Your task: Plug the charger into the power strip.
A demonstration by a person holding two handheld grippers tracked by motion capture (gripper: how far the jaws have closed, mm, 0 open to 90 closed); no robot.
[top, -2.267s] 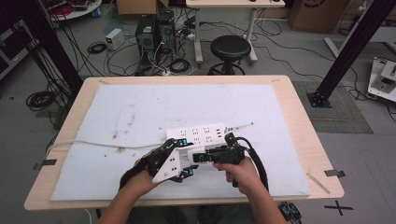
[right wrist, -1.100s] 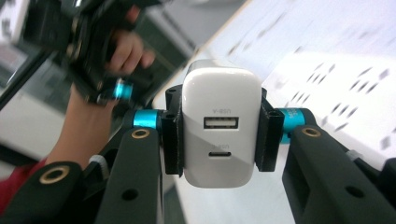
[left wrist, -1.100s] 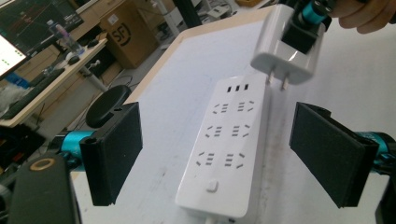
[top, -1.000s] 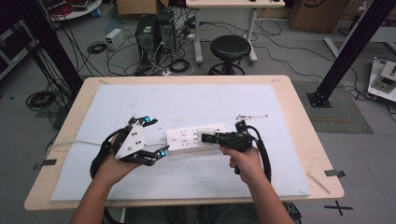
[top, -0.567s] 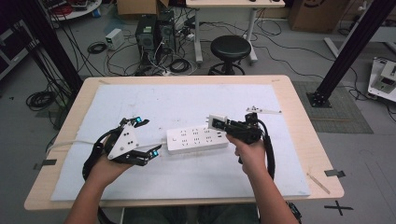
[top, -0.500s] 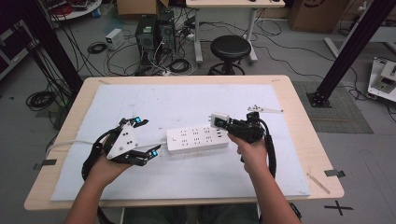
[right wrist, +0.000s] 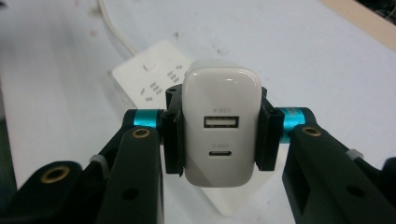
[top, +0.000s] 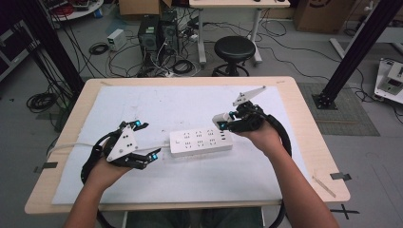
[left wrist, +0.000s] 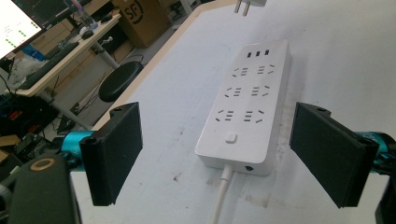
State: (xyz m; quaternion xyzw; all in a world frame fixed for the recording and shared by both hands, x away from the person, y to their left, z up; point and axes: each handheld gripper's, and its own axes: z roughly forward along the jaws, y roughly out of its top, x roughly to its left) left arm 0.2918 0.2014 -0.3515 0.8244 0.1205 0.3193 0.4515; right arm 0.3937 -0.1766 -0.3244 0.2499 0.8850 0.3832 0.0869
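The right gripper [right wrist: 218, 133] is clamped on a white USB charger [right wrist: 220, 123], one jaw on each flat side, with the USB-A and USB-C ports facing its camera. In the high view the right gripper [top: 227, 121] holds the charger [top: 219, 118] in the air at about 1 o'clock from the white power strip [top: 201, 141], just above the strip's far-right end. In the left gripper view the charger's two prongs [left wrist: 242, 6] hang at 12 o'clock, clear of the strip [left wrist: 247, 107] and not in any socket.

The left gripper [top: 142, 159] sits at about 9 o'clock from the strip, near the end where the white cord [top: 66, 146] leaves it. Its jaws stand wide apart with nothing between them, framing the switch end of the strip without touching it.

The step in hand appears to be carrying the charger to the strip for plugging in. The next move likely calls for lining the prongs up squarely over a two-slot socket and pressing straight down. The strip lies loose on the white mat [top: 157, 102], so it may slide or tip under the push; the left gripper could close on the cord end or press there to steady it.
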